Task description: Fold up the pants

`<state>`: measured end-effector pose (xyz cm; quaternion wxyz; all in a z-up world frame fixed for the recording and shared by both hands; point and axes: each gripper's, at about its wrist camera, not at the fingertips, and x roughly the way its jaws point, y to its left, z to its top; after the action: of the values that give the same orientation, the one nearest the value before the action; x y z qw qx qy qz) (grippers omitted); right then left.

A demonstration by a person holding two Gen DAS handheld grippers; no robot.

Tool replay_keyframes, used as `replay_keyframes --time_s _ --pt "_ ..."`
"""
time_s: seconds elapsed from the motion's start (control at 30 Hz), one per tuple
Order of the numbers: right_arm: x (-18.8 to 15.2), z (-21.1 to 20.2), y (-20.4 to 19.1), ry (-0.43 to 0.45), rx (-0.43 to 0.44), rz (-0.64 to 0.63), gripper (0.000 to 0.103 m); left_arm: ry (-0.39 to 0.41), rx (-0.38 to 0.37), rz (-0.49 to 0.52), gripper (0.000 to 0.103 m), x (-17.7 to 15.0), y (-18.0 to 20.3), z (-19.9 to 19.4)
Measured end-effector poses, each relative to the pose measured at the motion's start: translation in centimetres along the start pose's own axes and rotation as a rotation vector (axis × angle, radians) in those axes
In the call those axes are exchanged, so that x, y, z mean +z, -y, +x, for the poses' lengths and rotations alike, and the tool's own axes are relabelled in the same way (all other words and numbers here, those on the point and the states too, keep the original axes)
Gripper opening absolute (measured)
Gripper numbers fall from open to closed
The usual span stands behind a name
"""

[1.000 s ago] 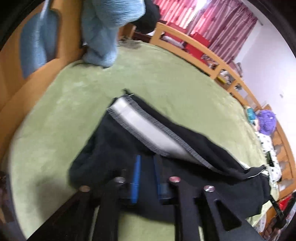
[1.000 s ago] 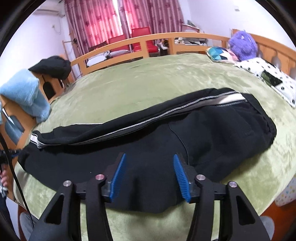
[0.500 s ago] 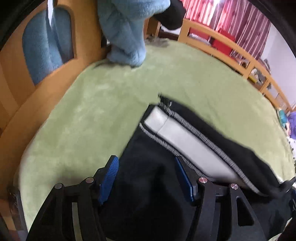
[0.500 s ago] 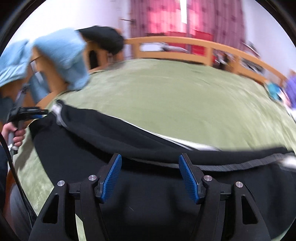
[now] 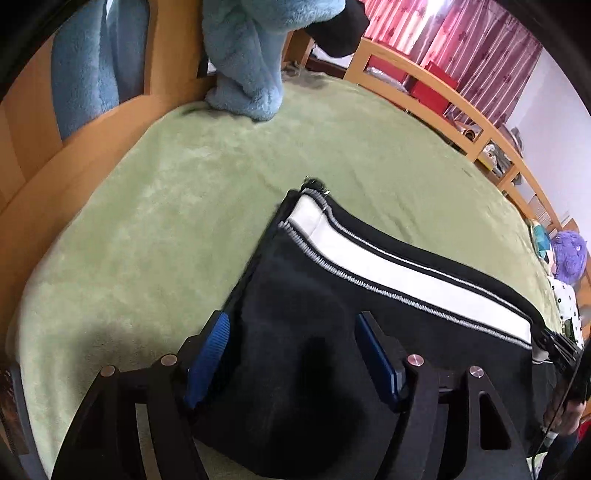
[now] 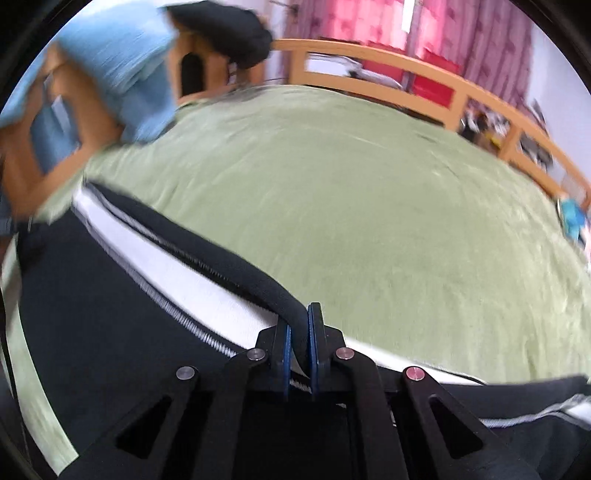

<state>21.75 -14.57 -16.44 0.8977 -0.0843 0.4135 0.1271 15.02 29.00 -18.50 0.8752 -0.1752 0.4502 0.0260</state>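
Note:
Black pants (image 5: 317, 343) with a white side stripe (image 5: 388, 269) lie on a green blanket (image 5: 184, 206). My left gripper (image 5: 291, 350) is open, its blue pads straddling the hem end of the leg, close above the cloth. In the right wrist view the pants (image 6: 110, 314) run from the left edge to the bottom right. My right gripper (image 6: 299, 332) is shut on the black far edge of the pants beside the white stripe (image 6: 192, 280).
A wooden bed rail (image 5: 443, 99) runs along the far side, with red curtains (image 5: 461, 40) behind. A light blue fleece (image 5: 255, 55) and a black garment (image 6: 225, 29) hang over the wooden end board (image 5: 40, 122). A purple plush toy (image 5: 570, 254) lies at the far right.
My left gripper opened and let go of the hem, then settled over it. My right gripper swung left along the pants and closed on their far edge.

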Motion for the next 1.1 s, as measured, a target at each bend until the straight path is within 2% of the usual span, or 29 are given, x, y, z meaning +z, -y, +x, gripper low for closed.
replay_keyframes --time_s 0.13,0.23,0.3,0.37,0.43,0.47,0.5,0.53,0.57,0.6,0.67,0.73,0.8,0.87,0.93,1.0,1.1 --pt "-0.6 4.3 -1.6 -0.112 -0.087 -0.083 0.017 0.019 0.008 0.001 0.069 -0.3 -0.1 -0.7" --pt "-1.2 4.1 -1.7 -0.1 -0.119 -0.106 0.022 0.04 0.032 -0.001 0.069 -0.5 -0.6 -1.9" --pt "-1.0 2.1 -0.6 -0.072 -0.103 -0.03 0.036 0.033 0.035 -0.015 0.069 -0.9 -1.3 -2.4" --pt "-1.4 -0.8 0.6 -0.008 -0.096 0.05 0.065 0.014 0.023 -0.036 0.069 -1.7 -2.0 -2.5" --pt "-2.6 -3.2 1.0 0.04 -0.101 0.074 0.066 -0.004 0.017 -0.042 0.069 -2.8 -2.2 -1.7" --pt "-3.6 -4.4 1.1 0.054 -0.114 0.08 0.066 0.001 0.052 -0.03 0.063 -3.3 -2.0 -1.2" --pt "-4.5 -5.2 1.3 0.056 -0.122 0.088 0.066 0.002 0.104 -0.013 0.035 -3.6 -1.9 -0.8" --pt "-5.6 -5.9 1.2 0.053 -0.125 0.1 0.066 0.013 0.125 -0.01 0.027 -3.8 -2.0 -0.8" --pt "-6.9 -6.7 1.5 0.043 -0.135 0.117 0.066 0.032 0.099 -0.033 0.022 -3.7 -2.5 -1.2" --pt "-7.9 -7.2 1.8 0.034 -0.152 0.132 0.066 0.052 0.037 -0.072 0.016 -3.5 -3.2 -1.9" --pt "-10.4 -8.4 2.6 0.013 -0.18 0.164 0.066 0.065 -0.022 -0.123 0.015 -2.9 -4.5 -3.2" --pt "-12.5 -9.4 3.7 -0.018 -0.224 0.191 0.066 0.075 -0.018 -0.152 0.015 -2.9 -5.3 -3.5" --pt "-14.3 -10.5 5.4 -0.024 -0.261 0.234 0.066 0.001 0.074 -0.088 0.016 -3.5 -4.4 -1.4" --pt "-15.5 -11.3 6.9 -0.029 -0.271 0.276 0.064 0.022 0.127 -0.061 0.021 -3.8 -3.6 -1.3" --pt "-15.8 -12.0 8.0 -0.023 -0.277 0.292 0.064 0.049 0.201 -0.039 0.029 -3.3 -2.5 -2.6" --pt "-15.6 -12.7 9.2 -0.004 -0.328 0.288 0.064 0.087 0.249 -0.049 0.053 -2.6 -1.8 -4.2" --pt "-15.2 -13.5 11.1 0.025 -0.358 0.287 0.064 0.138 0.245 -0.023 0.055 -1.9 -0.1 -6.6"
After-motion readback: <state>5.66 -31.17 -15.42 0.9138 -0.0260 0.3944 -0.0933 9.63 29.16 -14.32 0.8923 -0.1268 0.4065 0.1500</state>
